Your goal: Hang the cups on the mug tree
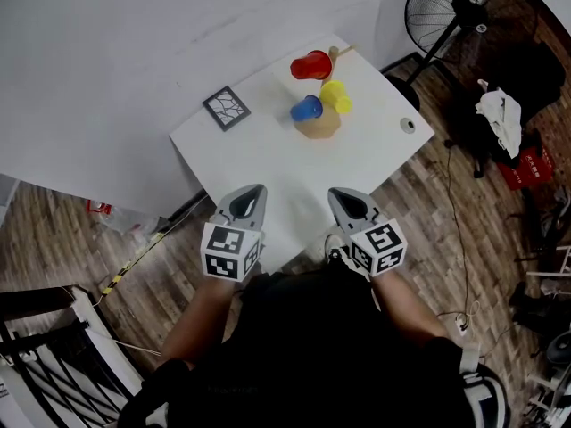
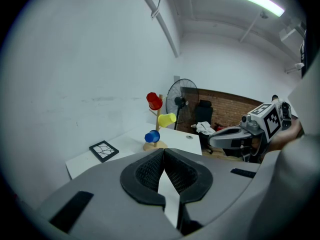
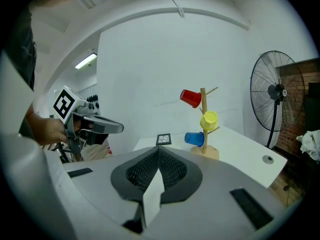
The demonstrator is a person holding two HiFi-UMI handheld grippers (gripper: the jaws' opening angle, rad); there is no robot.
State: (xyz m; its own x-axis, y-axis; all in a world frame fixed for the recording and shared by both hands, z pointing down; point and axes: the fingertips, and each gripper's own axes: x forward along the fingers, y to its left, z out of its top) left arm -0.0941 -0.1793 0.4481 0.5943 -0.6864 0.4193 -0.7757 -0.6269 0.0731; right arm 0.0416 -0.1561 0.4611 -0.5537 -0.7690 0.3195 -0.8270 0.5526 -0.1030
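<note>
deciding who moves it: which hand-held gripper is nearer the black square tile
Left. The left hand-held gripper is at the near table edge, almost in line with the black square tile; the right hand-held gripper is off to its side.

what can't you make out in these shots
Peg under the red cup on the mug tree: head view, the cup covers it; gripper views, too small.
What the round thing near the table's edge is: too small in every view.
Top of the fan: head view, cut off by the frame.
Pattern on the tile: too small to read.
</note>
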